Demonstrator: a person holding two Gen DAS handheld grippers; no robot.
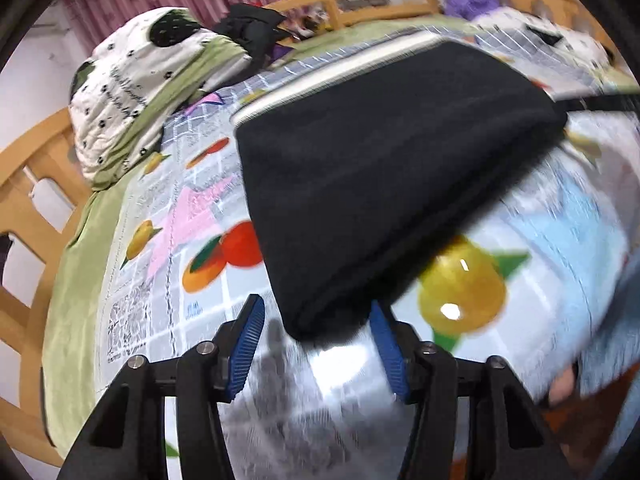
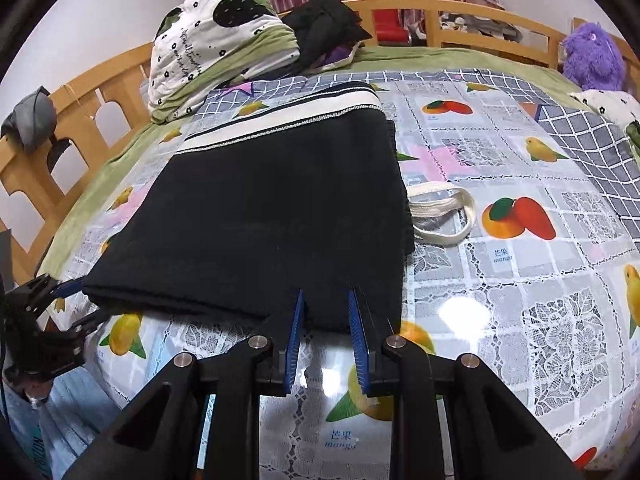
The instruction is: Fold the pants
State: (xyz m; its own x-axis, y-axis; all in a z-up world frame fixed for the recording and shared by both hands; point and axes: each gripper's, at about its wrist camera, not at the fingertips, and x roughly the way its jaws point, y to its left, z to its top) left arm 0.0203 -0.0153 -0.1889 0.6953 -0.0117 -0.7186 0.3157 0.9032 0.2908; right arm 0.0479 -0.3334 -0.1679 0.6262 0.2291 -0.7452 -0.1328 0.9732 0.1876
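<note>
The black pants (image 2: 272,208) lie folded into a thick rectangle on the fruit-print cloth (image 2: 520,280), with the white-striped waistband (image 2: 288,116) at the far end. My right gripper (image 2: 326,292) has its tips over the near edge. Its blue pads stand a little apart and the fabric lies flat between them, unpinched. In the left wrist view the pants (image 1: 380,160) look blurred. My left gripper (image 1: 316,306) is open around their near corner: the right pad meets the fabric, the left pad stands clear. The right wrist view shows the left gripper (image 2: 76,304) straddling that corner.
A cream strap loop (image 2: 444,216) lies against the pants' right side. A rolled white-and-green quilt (image 2: 212,52) and dark clothes (image 2: 324,28) sit at the head of the bed. The wooden rail (image 2: 100,80) runs around it, with a purple plush toy (image 2: 592,56) far right.
</note>
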